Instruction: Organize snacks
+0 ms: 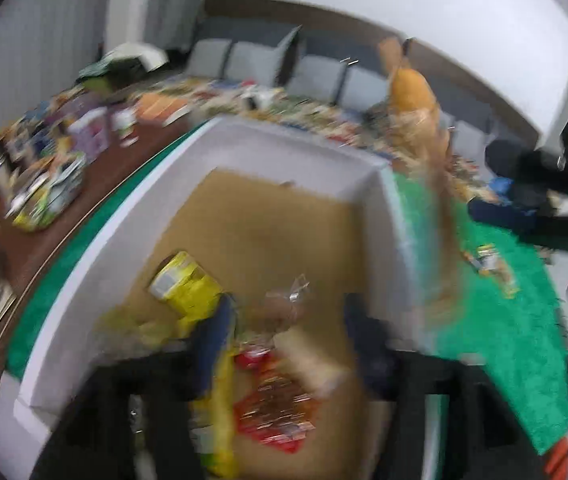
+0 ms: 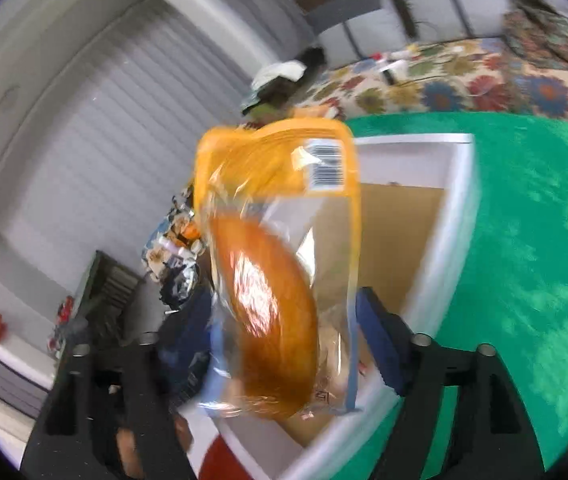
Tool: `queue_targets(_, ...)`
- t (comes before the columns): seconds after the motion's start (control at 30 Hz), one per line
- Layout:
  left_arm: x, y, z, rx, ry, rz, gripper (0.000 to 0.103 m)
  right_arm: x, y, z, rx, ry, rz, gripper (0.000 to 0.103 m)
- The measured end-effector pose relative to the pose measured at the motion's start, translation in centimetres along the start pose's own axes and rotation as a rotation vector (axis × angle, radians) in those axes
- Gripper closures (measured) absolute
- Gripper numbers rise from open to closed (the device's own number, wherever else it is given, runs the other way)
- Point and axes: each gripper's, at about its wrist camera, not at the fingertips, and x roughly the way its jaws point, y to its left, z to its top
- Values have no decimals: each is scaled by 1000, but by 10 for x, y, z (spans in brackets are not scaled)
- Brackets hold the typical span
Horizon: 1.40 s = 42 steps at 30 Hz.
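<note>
A white box (image 1: 95, 236) with a brown cardboard floor stands on a green cloth (image 1: 516, 344). My left gripper (image 1: 288, 320) hangs open over its near end, above a yellow packet (image 1: 187, 288), a clear-wrapped pastry (image 1: 308, 356) and a red snack packet (image 1: 275, 412) lying inside. My right gripper (image 2: 284, 320) is shut on an orange-and-clear bread bag (image 2: 275, 272) with a brown bun in it, held over the box's corner (image 2: 460, 200). The same bag shows blurred in the left wrist view (image 1: 416, 100), above the box's far right side.
A brown table (image 1: 99, 176) at the left carries many snack packets and cups (image 1: 91, 136). A small snack packet (image 1: 492, 268) lies on the green cloth right of the box. A floral cloth (image 2: 464, 80) and grey chairs (image 1: 316, 68) lie beyond.
</note>
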Motion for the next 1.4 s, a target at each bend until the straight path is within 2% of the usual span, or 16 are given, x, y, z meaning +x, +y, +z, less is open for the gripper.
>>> queue_targets(0.1,2,14,-16,-24,-13,50,25,28,6,5,5,56,-14,23)
queue_targets(0.2,-2,17,-30,-42,-33,57,24,14,-5,-5,-11,30,-18,23)
queue_targets(0.33,-7,-10,-35,-31,-43,0,24,-11,-40,-25,-42,19,-143,23)
queue_targets(0.47,-10,-72,-41,41,-36,-103,21,-35,-92,-55,13,23,-264,23)
queue_targets(0.6,-8,-152,-60,155,-13,-224,13,-62,-131,-85,57,15,-364,23)
queue_targets(0.7,4,-207,-79,228,35,-297,7,-85,-154,-109,73,1,-431,23)
queue_targets(0.8,33,-252,-103,281,107,-326,4,-106,-175,-135,91,-14,-514,23)
queue_targets(0.9,90,-283,-133,319,213,-295,4,-128,-204,-165,137,-24,-629,23)
queue_targets(1.0,135,-295,-148,357,261,-224,4,-142,-231,-186,189,-38,-717,23)
queue_targets(1.03,141,-298,-151,368,243,-204,3,-148,-238,-192,201,-47,-743,23)
queue_targets(1.07,141,-300,-151,395,182,-177,3,-152,-243,-197,209,-54,-762,23)
queue_targets(1.1,146,-304,-150,418,158,-145,3,-154,-248,-202,217,-63,-783,23)
queue_targets(1.2,166,-314,-138,448,169,-95,0,-158,-258,-207,220,-84,-826,23)
queue_targets(1.4,195,-325,-113,441,151,-90,0,-153,-267,-210,176,-134,-920,22)
